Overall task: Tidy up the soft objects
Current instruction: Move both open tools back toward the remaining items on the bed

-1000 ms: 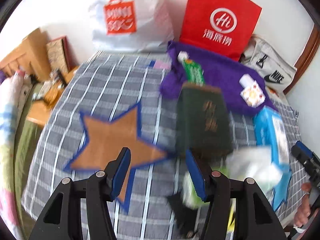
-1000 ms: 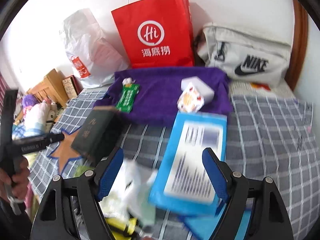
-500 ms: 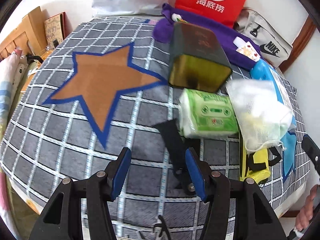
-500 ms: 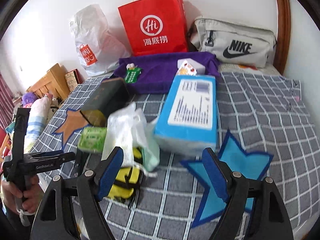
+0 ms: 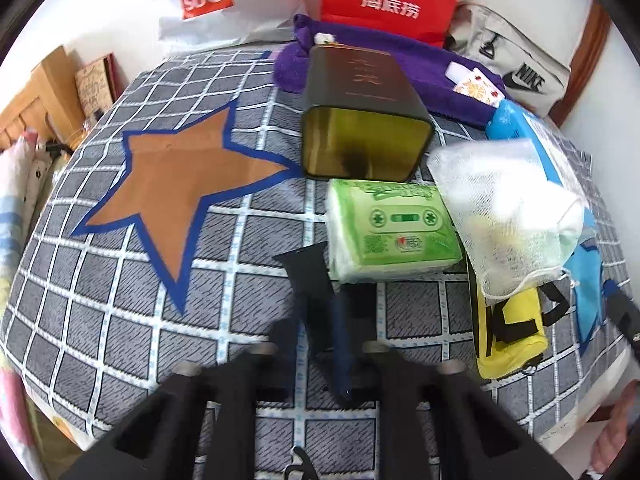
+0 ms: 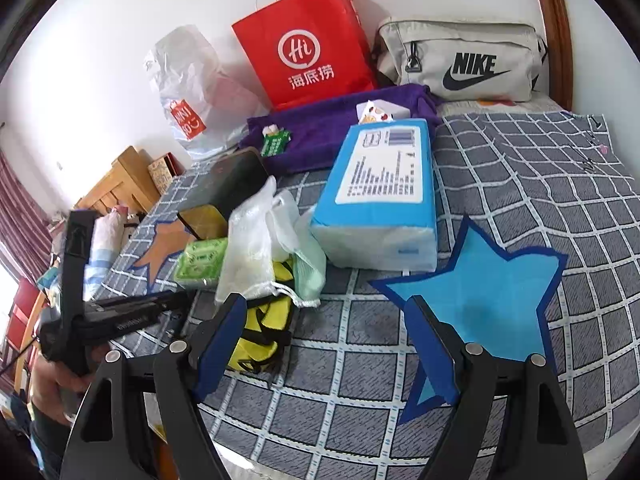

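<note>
Soft green tissue pack (image 5: 394, 232) lies flat on the checked grey bedspread (image 5: 120, 340), long axis three to nine o'clock. Dark olive metal tin (image 5: 364, 120) touches it at twelve, white mesh pouch (image 5: 508, 216) overlaps at three. Left gripper (image 5: 344, 344), blurred, jaws together on a black strap (image 5: 310, 280). Right gripper (image 6: 328, 344) stands apart, empty.

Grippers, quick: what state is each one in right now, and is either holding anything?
Left gripper: shut on the black strap.
Right gripper: open, empty, above the checked bedcover.
</note>
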{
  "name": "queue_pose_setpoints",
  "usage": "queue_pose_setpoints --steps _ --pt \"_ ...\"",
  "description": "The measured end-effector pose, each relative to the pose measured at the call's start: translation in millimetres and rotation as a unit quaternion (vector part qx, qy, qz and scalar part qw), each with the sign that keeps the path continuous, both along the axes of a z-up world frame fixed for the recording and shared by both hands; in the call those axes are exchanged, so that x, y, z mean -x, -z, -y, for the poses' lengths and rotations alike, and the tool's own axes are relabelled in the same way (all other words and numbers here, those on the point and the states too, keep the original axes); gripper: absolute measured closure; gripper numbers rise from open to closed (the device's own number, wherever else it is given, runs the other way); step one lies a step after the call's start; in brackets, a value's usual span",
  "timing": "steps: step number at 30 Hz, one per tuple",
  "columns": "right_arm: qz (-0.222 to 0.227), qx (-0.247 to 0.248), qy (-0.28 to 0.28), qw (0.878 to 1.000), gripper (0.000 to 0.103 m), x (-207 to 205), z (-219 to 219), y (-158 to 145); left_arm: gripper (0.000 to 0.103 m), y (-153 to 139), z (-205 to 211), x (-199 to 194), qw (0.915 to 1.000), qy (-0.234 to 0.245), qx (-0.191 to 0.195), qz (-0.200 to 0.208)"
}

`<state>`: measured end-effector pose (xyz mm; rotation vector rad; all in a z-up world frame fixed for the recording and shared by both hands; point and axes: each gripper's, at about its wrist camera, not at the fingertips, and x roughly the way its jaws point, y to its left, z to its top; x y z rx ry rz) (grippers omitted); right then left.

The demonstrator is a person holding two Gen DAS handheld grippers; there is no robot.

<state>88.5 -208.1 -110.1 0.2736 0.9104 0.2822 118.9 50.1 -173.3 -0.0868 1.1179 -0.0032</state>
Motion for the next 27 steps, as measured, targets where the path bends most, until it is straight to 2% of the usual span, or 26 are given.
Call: queue_pose_setpoints --steps 4,5,9,14,16,17,18,20,23,27 --pt "-0.006 0.002 0.001 1.0 0.022 2.1 2.9 6.7 0.096 1.5 -11.9 3.2 0.9998 -0.01 -0.014 -0.008" --pt "-0.007 -0.001 0.003 1.0 0.022 2.2 4.7 7.9 0.096 4.1 -15.6 3.4 0.9997 -0.013 -0.007 -0.018" --pt "-0.013 -0.011 0.009 1.0 0.022 0.7 10.4 13.2 0.095 1.6 -18.4 6.3 0.9995 -0.016 0.026 -0.013" --pt "-0.021 -0.015 0.014 1.0 0.022 -0.6 13.5 18.0 0.091 4.3 -10.2 0.6 0.9995 -0.017 0.02 -0.016" --pt "-0.023 -0.017 0.015 0.999 0.022 -0.5 14.3 19.7 0.091 1.6 -13.6 1.2 0.999 -0.028 0.033 -0.015" --pt "-0.024 -0.016 0.015 0.999 0.022 -0.6 15.3 20.2 0.087 0.3 -14.7 2.1 0.9987 -0.031 0.037 -0.013" --pt "-0.024 -0.015 0.015 0.999 0.022 -0.2 15.4 20.1 0.077 -1.6 -16.2 2.5 0.9986 -0.033 0.041 -0.011" --pt "-0.023 -0.014 0.015 1.0 0.022 -0.1 16.4 20.0 0.068 -6.6 -19.0 5.5 0.9984 -0.041 0.038 -0.003" --pt "-0.025 -0.016 0.017 0.999 0.022 -0.3 18.0 20.6 0.068 -9.4 -14.3 4.2 0.9983 -0.033 0.049 0.002" --pt "-0.03 -0.017 0.017 0.999 0.022 -2.1 17.7 23.4 0.068 2.3 0.2 -5.5 0.9985 -0.023 0.047 -0.019"
